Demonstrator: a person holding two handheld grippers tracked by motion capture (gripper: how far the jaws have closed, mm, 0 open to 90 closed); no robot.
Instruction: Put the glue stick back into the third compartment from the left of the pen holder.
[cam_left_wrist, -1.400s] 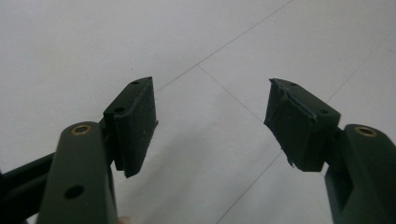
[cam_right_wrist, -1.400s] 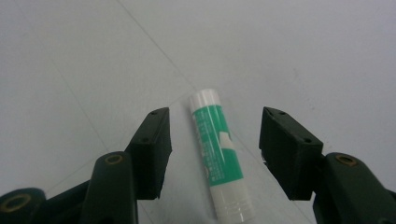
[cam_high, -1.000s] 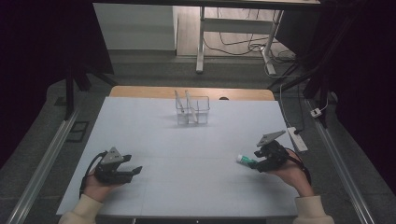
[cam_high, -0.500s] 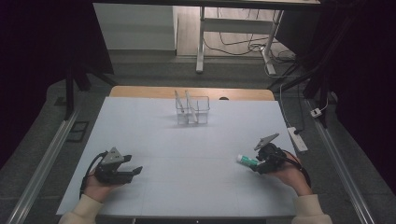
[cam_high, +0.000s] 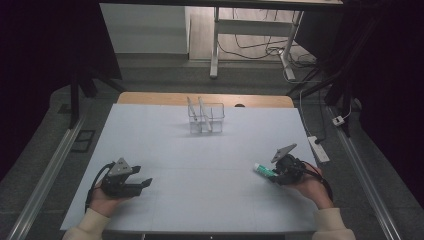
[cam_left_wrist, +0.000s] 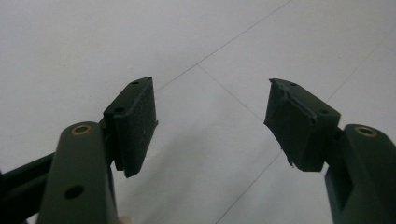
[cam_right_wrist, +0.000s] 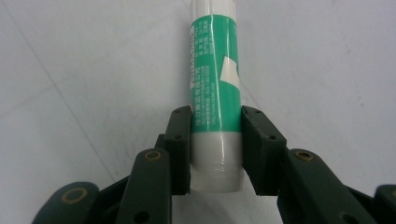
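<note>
Glue stick (cam_right_wrist: 215, 93) between closing jaws (touching)

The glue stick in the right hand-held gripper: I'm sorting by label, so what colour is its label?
Green on a white tube, clearest in the right gripper view.

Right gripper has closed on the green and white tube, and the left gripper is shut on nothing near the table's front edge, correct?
Not quite: the left gripper is open, its jaws standing wide apart over bare table, as the left gripper view shows. The rest holds: the right gripper, whose jaws have just been closing, grips the green and white tube.
</note>
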